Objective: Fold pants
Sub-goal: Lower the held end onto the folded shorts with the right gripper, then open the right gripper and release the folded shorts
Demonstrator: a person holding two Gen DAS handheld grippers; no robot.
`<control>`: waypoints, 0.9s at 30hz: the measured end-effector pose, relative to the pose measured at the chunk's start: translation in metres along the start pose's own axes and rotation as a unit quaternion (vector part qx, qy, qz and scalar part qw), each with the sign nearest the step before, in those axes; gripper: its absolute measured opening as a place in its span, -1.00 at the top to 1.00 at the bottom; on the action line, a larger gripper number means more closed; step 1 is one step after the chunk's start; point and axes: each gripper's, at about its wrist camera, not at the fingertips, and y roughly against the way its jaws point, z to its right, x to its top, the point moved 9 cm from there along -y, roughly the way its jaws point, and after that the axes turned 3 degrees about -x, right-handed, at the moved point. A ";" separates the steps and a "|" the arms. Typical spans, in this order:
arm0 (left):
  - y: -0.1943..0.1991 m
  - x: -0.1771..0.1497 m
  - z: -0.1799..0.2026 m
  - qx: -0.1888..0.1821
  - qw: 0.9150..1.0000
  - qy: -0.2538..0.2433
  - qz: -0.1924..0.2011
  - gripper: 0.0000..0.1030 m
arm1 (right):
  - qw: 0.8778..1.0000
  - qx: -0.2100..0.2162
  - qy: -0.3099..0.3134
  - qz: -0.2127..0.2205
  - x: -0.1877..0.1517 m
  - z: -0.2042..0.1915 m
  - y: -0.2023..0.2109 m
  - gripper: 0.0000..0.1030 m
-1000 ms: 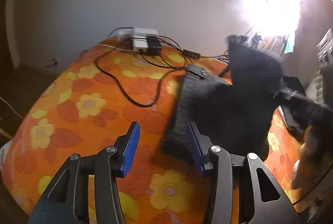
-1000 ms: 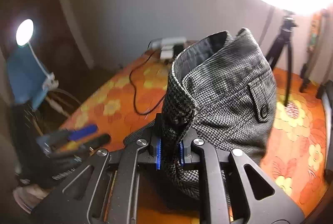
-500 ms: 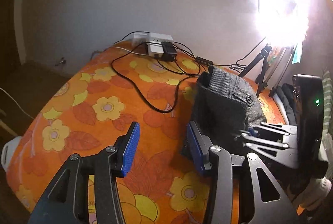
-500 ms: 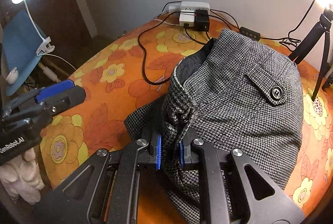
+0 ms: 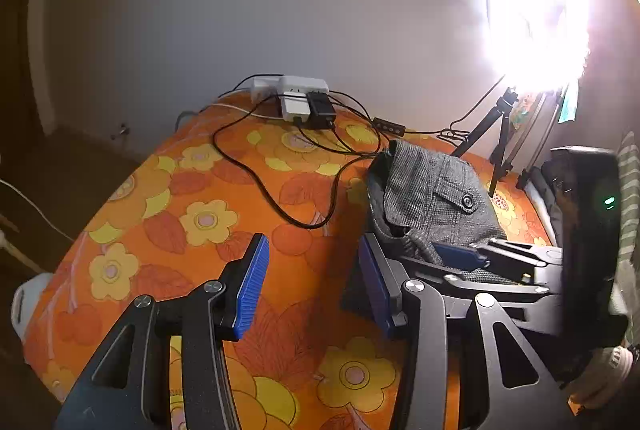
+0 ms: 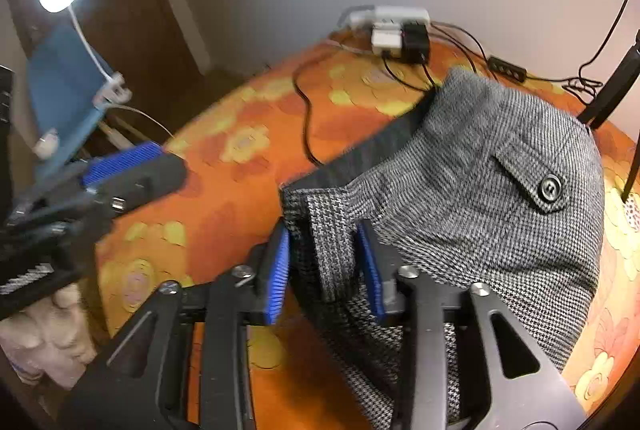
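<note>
Now both grippers' fingers are spread: right gripper [image 6: 324, 266] straddles the grey pants [image 6: 480, 198], apparently releasing; left gripper [image 5: 312, 282] waits empty.

No text, label, brand, number or sign can be read in either view. The power strip [image 5: 298, 89] and the chargers plugged into it show no legible marking, and the left gripper [image 6: 120, 170] body at the edge of the right wrist view carries only a blurred pale patch that cannot be made out.
</note>
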 end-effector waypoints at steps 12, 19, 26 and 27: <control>-0.007 0.002 0.047 -0.023 0.999 -0.042 -0.006 0.15 | 0.996 0.014 -0.061 0.061 0.012 0.054 0.074 0.20; -0.028 -0.002 0.082 -0.038 0.996 -0.074 -0.020 0.15 | 0.990 -0.024 -0.123 0.066 0.008 0.141 0.097 -0.04; -0.052 -0.014 0.090 -0.024 0.994 -0.098 -0.041 0.15 | 0.986 -0.037 -0.155 0.046 0.002 0.193 0.085 -0.04; -0.054 -0.016 0.089 -0.021 0.994 -0.100 -0.044 0.14 | 0.985 -0.036 -0.162 0.041 0.003 0.199 0.079 -0.04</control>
